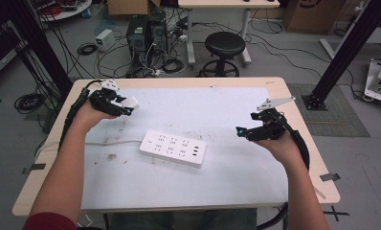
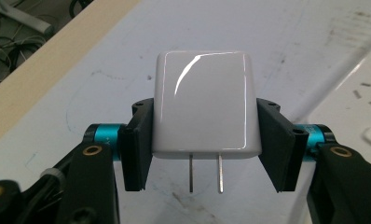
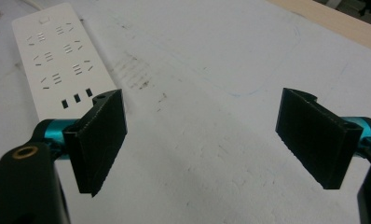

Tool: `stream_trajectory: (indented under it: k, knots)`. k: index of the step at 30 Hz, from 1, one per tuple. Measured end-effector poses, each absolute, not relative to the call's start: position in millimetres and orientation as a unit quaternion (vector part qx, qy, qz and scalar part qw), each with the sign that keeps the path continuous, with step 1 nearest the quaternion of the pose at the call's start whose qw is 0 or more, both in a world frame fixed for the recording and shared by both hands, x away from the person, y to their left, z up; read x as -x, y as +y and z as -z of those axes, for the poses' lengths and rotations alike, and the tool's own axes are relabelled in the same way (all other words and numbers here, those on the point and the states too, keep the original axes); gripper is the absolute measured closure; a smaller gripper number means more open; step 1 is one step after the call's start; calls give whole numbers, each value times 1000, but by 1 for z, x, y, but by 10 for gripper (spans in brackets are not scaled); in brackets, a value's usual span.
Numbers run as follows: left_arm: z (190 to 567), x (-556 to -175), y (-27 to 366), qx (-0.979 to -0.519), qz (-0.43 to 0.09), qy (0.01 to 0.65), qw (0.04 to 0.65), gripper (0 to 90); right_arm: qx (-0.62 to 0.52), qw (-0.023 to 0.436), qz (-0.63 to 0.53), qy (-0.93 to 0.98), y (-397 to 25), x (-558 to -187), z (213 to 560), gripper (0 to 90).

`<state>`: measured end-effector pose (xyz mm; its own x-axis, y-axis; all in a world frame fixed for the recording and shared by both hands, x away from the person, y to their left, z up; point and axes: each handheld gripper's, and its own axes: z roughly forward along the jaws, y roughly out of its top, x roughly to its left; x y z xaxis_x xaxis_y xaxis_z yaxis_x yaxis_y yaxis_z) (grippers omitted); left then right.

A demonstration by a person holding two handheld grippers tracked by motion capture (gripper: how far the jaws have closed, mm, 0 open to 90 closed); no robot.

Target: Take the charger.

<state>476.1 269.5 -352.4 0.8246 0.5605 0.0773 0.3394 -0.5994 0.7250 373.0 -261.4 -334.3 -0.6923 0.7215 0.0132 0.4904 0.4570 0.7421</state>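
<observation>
Charger held in my left claw, right claw idle over the mat.

My left gripper was clenched on the white plug adapter, jaws pressed to its two sides, both metal prongs pointing back toward my hand; it sat raised at the far left of the table. My right gripper hung with jaws spread wide, nothing between them, above the white mat. The white power strip lay flat mid-mat, between both claws, touching neither.
</observation>
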Motion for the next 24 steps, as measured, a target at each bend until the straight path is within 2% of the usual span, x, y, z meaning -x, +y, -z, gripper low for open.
stream_trajectory:
  k: [7,10,12,24]
  knots:
    - [330,-441,261,-876,-155,230,395,425,-345,149,-387,842,-259,-373,330,164]
    - [330,-441,261,-876,-155,230,395,425,-343,149,-389,842,-259,-373,329,165]
    - [321,-418,257,-873,-157,213,410,425,-335,148,-393,843,-259,-373,325,164]
    - [323,-389,257,-872,-147,191,425,425,-329,142,-395,846,-255,-372,324,164]
